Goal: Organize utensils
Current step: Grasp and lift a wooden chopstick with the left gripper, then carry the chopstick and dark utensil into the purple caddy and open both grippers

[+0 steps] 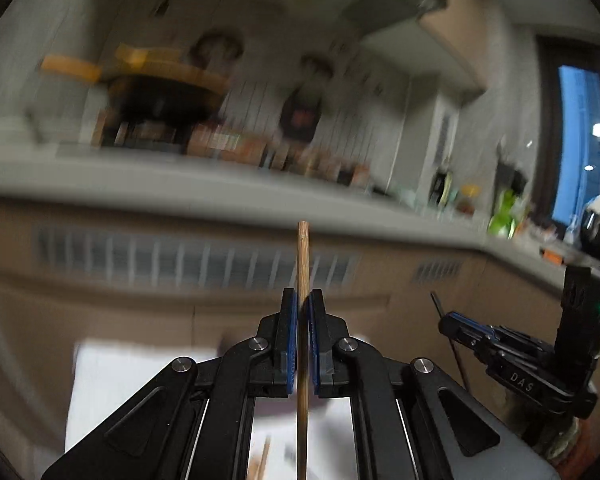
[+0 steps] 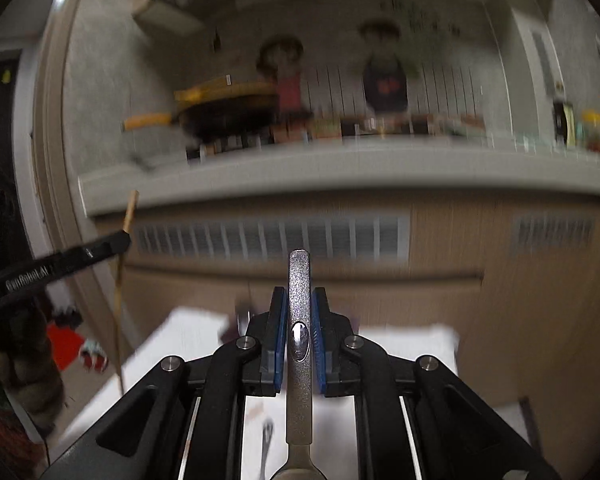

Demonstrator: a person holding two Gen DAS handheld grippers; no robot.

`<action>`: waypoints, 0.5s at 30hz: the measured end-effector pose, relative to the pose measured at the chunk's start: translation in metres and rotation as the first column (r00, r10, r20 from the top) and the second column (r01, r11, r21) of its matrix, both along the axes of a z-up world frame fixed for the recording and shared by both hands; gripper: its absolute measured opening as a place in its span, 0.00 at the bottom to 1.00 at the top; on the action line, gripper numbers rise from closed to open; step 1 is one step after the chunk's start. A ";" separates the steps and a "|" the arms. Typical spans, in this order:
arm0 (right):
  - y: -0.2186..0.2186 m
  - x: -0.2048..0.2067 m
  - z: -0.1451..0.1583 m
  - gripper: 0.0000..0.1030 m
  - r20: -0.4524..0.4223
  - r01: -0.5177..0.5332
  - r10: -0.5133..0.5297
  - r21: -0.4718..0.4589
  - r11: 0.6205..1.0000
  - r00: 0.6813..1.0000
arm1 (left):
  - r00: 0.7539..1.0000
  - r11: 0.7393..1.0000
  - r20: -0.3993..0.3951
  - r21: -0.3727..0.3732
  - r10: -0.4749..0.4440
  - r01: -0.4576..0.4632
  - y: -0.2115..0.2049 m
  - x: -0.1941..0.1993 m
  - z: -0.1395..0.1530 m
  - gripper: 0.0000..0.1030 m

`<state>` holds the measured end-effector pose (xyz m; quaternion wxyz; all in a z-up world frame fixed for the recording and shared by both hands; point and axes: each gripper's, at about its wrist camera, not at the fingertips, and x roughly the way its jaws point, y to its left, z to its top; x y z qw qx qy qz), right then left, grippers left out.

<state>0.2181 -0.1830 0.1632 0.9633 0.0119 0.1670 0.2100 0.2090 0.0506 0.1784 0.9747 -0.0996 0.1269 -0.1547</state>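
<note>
"DAS" printed on the right gripper; "GenRobot.AI" printed along the left gripper.

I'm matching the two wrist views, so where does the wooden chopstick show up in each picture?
Left wrist view: the wooden chopstick stands upright at centre, clamped in the left hand-held gripper.
Right wrist view: the same chopstick appears at the left edge, sticking up from the other gripper's black fingers.
Shared landmark: the slatted vent below the grey countertop.
</note>
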 end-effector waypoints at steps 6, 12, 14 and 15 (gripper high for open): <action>0.017 0.046 0.038 0.11 0.130 -0.012 0.006 0.044 0.999 0.991 | 0.994 0.997 0.086 -0.057 0.063 -0.058 -0.006 0.063 0.007 0.05; 0.029 0.100 0.007 0.11 0.128 -0.040 0.032 0.059 0.997 0.991 | 0.994 0.994 0.030 -0.045 0.105 -0.104 -0.005 0.124 -0.033 0.05; 0.033 0.120 -0.010 0.11 0.100 -0.044 0.038 0.063 0.997 0.994 | 0.994 0.993 -0.007 -0.050 0.106 -0.106 -0.003 0.145 -0.049 0.05; 0.035 0.131 -0.018 0.11 0.086 -0.043 0.037 0.067 0.997 0.996 | 0.994 0.993 -0.024 -0.056 0.106 -0.108 -0.003 0.152 -0.057 0.05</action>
